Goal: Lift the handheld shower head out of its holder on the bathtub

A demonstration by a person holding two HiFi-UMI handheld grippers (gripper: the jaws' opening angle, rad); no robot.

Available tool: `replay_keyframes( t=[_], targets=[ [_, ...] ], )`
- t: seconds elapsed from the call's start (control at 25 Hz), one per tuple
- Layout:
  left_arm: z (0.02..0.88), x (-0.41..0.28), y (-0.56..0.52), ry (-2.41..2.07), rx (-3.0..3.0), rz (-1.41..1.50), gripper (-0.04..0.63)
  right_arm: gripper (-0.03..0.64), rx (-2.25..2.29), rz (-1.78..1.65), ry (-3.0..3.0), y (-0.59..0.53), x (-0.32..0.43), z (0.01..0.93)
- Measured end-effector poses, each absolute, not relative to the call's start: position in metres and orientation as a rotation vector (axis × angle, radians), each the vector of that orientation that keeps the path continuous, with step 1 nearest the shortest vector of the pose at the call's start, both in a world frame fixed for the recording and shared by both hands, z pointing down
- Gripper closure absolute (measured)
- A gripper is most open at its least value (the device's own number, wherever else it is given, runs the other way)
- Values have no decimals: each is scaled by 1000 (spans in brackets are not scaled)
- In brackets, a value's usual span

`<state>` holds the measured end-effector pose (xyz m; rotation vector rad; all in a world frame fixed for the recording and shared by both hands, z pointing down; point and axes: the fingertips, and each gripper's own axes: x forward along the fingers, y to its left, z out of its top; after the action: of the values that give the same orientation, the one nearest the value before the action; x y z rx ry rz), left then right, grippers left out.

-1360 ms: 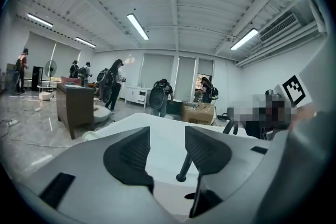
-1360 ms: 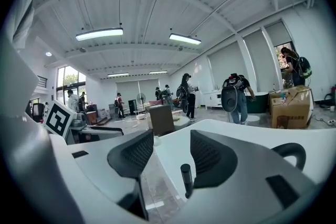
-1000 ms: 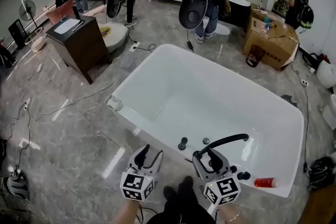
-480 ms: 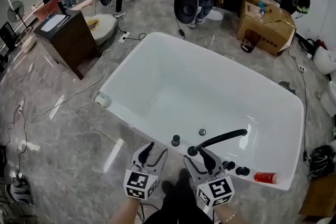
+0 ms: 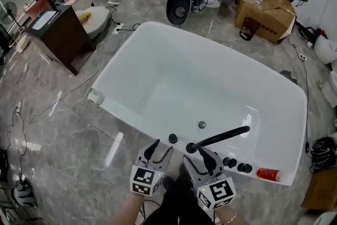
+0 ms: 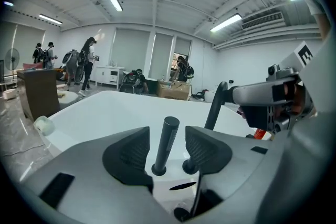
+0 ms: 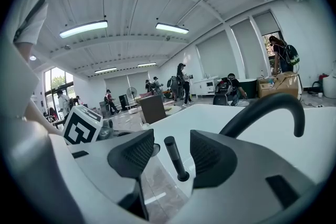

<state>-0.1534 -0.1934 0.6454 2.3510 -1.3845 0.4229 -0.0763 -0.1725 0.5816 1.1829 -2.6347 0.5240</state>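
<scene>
The handheld shower head [image 5: 172,138] is a short black cylinder standing upright in its holder on the near rim of the white bathtub [image 5: 131,113]. My left gripper [image 5: 159,151] is open just short of it. In the left gripper view the shower head [image 6: 165,143] stands in the gap beyond the jaws, apart from both pads. My right gripper [image 5: 197,158] is open beside the base of the black curved faucet spout [image 5: 221,136]. The right gripper view shows the shower head [image 7: 174,156] ahead between its jaws and the spout [image 7: 262,107] to the right.
Two black knobs [image 5: 237,165] and a red item [image 5: 268,174] sit on the rim to the right of the spout. A drain fitting [image 5: 201,124] is on the tub's inner wall. Several people, a dark wooden cabinet [image 5: 58,34] and cardboard boxes [image 5: 263,8] stand beyond the tub.
Both grippers have come down and forward toward the tub's near rim. The left one has closed in on the shower head. Jaws stay apart on both.
</scene>
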Motion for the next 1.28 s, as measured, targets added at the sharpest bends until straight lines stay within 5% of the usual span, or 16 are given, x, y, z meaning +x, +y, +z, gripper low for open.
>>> replay_keyframes(
  t=[0.76,1.28],
  targets=[
    [736,-108,-252,-1257,2363,593,360,414,1184,579,-2612,-195,-50,619],
    [761,-99,-278,-1255,2353,682,425,420,1188,596,-2611,-211,-42,624]
  ],
)
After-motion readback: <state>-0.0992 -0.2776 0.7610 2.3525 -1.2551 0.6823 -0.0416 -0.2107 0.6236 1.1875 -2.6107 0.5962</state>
